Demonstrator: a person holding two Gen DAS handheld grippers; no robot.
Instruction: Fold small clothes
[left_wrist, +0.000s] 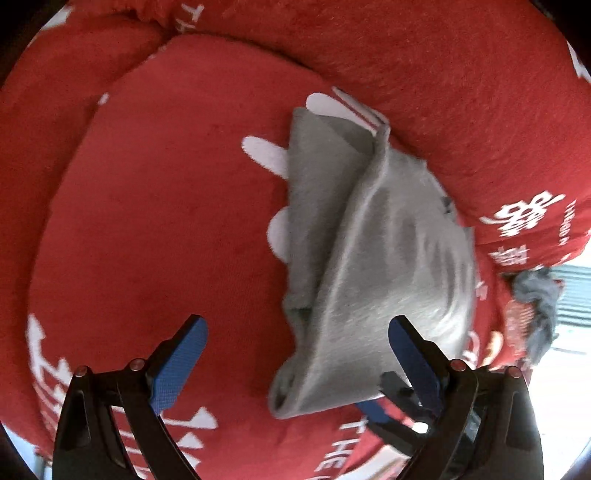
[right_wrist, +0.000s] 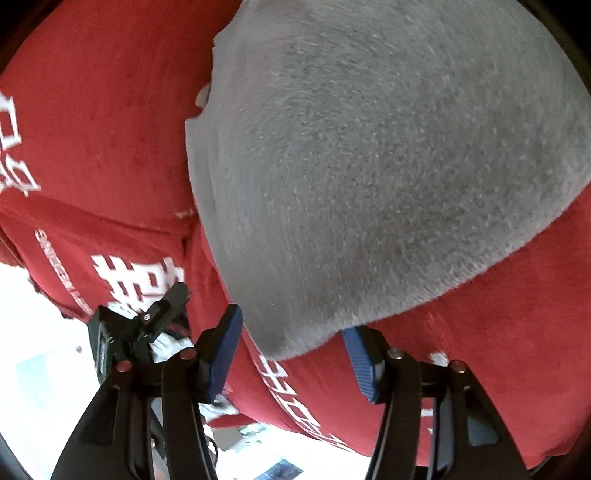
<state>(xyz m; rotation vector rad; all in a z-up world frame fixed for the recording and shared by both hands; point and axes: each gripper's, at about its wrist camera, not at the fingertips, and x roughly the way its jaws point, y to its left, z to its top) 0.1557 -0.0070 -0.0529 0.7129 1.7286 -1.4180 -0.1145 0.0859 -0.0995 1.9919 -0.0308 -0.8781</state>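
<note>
A small grey garment (left_wrist: 373, 258) lies partly folded on a red cushion (left_wrist: 155, 206), one layer lapped over another with a raised ridge down its middle. My left gripper (left_wrist: 297, 363) is open just above its near corner, holding nothing. In the right wrist view the same grey garment (right_wrist: 369, 166) fills most of the frame. My right gripper (right_wrist: 291, 350) is open at the cloth's near edge, which hangs between the blue pads. The right gripper also shows in the left wrist view (left_wrist: 399, 402) under the cloth's near right corner.
The cushion has a raised red rim (left_wrist: 443, 74) with white lettering around the far and right sides. A crumpled dark grey cloth (left_wrist: 539, 306) hangs off the right edge. A bright floor (right_wrist: 40, 369) lies beyond the cushion's edge.
</note>
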